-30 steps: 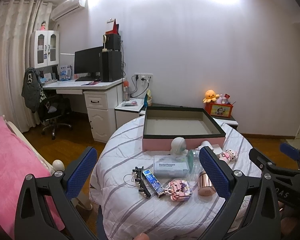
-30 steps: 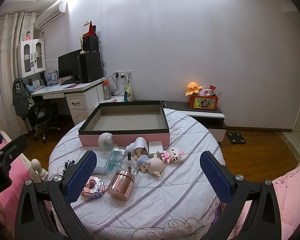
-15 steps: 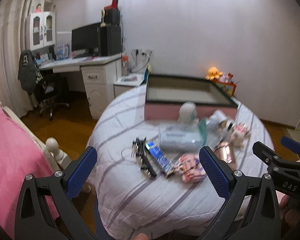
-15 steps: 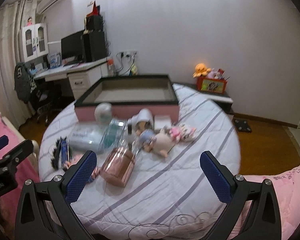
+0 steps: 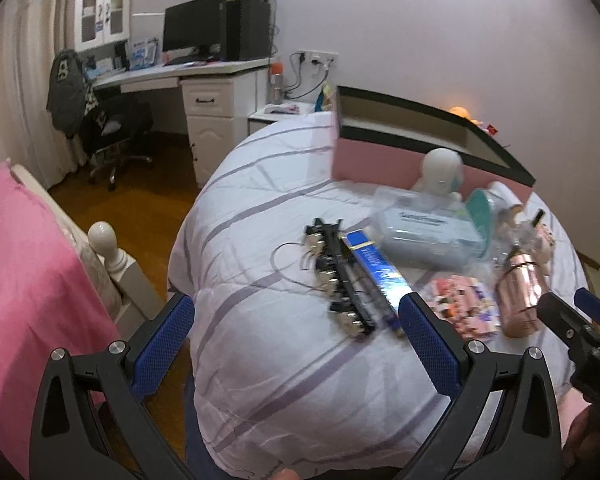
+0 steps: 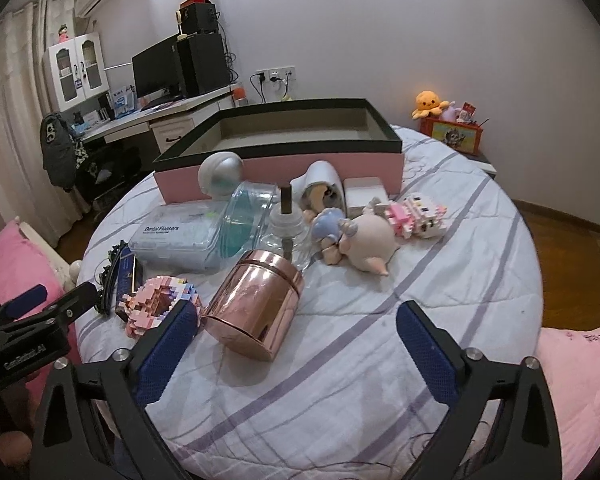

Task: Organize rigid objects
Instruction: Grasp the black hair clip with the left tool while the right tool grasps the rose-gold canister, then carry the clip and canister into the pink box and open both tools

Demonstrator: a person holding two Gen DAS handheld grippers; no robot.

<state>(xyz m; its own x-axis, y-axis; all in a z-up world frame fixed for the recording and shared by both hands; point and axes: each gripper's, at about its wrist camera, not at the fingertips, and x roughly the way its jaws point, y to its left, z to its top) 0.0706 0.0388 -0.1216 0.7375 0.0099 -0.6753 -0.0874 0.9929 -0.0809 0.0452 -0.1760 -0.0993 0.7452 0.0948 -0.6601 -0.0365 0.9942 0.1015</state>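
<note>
Both sets of tongs are standing wide apart and holding nothing. The left tongs (image 5: 296,340) are hovering low in the left wrist view, over the near edge of the round bench (image 6: 380,380) with its striped cloth. The right tongs (image 6: 298,344) are hanging just in front of the rose-gold canister (image 6: 256,304), which is lying on its side in the lower middle of the right wrist view.

The pink box (image 6: 284,172) with the black rim is sitting open and seemingly empty in the upper middle of that view, and it looks like the place for the clutter.

The first pick seems to be in hand. For the right tongs the canister is the natural choice; being round and shiny, it is likely to roll or slip, so closing across its body is wiser than across its ends. The black hair clip (image 5: 336,276) and blue tube (image 5: 376,268) are lying touching, right of centre in the left wrist view; taking one cleanly means approaching from its free side.
</note>
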